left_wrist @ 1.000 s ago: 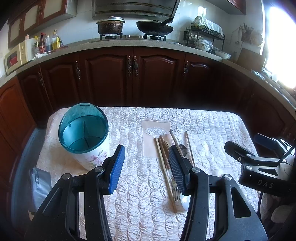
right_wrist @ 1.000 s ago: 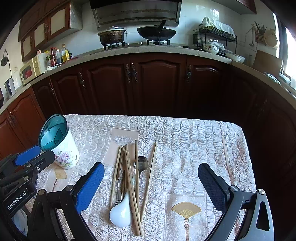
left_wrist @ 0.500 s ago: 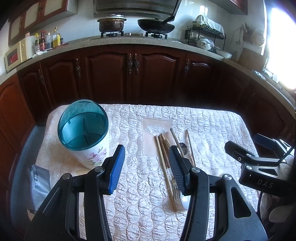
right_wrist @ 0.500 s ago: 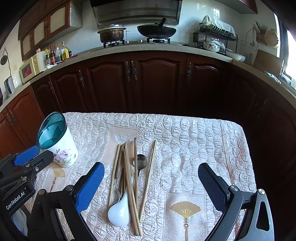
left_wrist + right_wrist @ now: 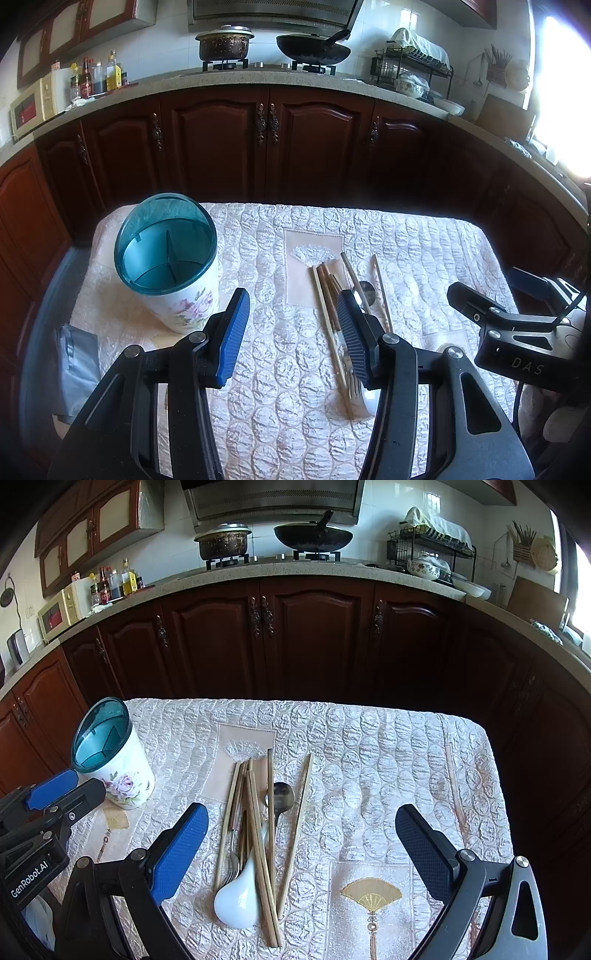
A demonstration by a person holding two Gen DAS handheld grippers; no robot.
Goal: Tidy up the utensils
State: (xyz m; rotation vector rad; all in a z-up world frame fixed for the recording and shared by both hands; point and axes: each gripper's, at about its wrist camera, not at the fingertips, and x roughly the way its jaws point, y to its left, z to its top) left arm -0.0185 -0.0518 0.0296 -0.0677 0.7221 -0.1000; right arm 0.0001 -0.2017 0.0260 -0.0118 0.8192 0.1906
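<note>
A pile of utensils lies mid-table: several wooden chopsticks, a metal spoon, a fork and a white ceramic spoon. The pile also shows in the left wrist view. A floral utensil holder with a teal divided rim stands upright at the left, also in the right wrist view. My left gripper is open and empty between holder and pile. My right gripper is open wide and empty, hovering over the pile's near end.
A quilted cream cloth covers the table. A grey packet lies at the table's left edge. Dark wooden cabinets and a counter with a stove, pots and a dish rack stand beyond the far edge.
Both views have shifted slightly; the holder and utensils sit a little higher in frame. Both grippers stay open and nothing on the table has moved.
</note>
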